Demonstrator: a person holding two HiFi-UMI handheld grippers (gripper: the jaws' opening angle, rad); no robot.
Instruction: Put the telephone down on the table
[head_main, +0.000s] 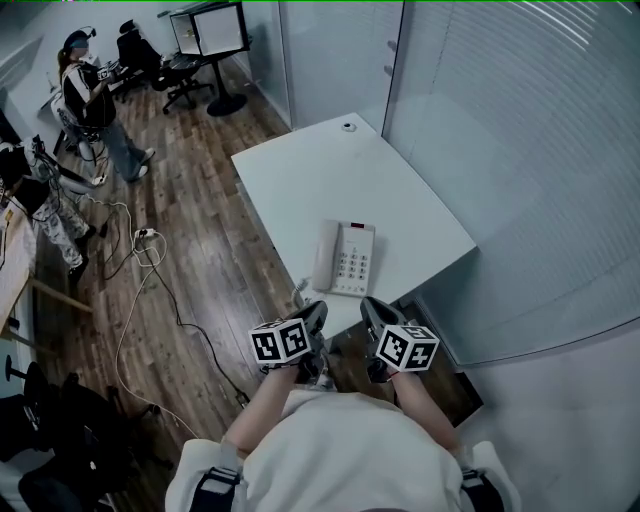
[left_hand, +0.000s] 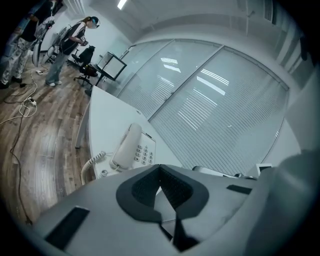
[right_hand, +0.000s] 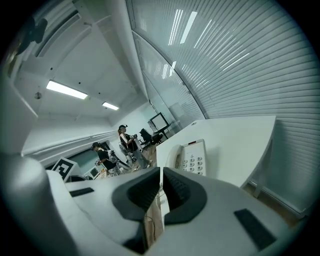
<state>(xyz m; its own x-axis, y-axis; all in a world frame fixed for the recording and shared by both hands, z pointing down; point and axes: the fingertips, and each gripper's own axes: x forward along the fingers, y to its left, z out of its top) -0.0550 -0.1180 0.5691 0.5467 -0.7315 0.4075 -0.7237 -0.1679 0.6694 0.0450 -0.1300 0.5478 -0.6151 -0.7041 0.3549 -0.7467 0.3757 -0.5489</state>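
Observation:
A white push-button telephone (head_main: 344, 257) lies flat near the front edge of the white table (head_main: 330, 170), handset on its cradle at the left side. Its coiled cord (left_hand: 89, 162) hangs off the table's near edge. Both grippers hover just short of that edge, below the phone in the head view and apart from it. My left gripper (head_main: 315, 312) is shut with nothing in it, and so is my right gripper (head_main: 372, 306). In the left gripper view the telephone (left_hand: 132, 147) lies beyond the shut left gripper (left_hand: 160, 171). In the right gripper view the telephone (right_hand: 192, 157) lies just past the shut right gripper (right_hand: 161, 176).
A glass wall with blinds (head_main: 500, 120) runs along the table's far and right sides. A small round fitting (head_main: 348, 126) sits at the table's far corner. Cables (head_main: 150, 290) trail over the wooden floor at left, where a person (head_main: 95, 110) stands near office chairs (head_main: 150, 55).

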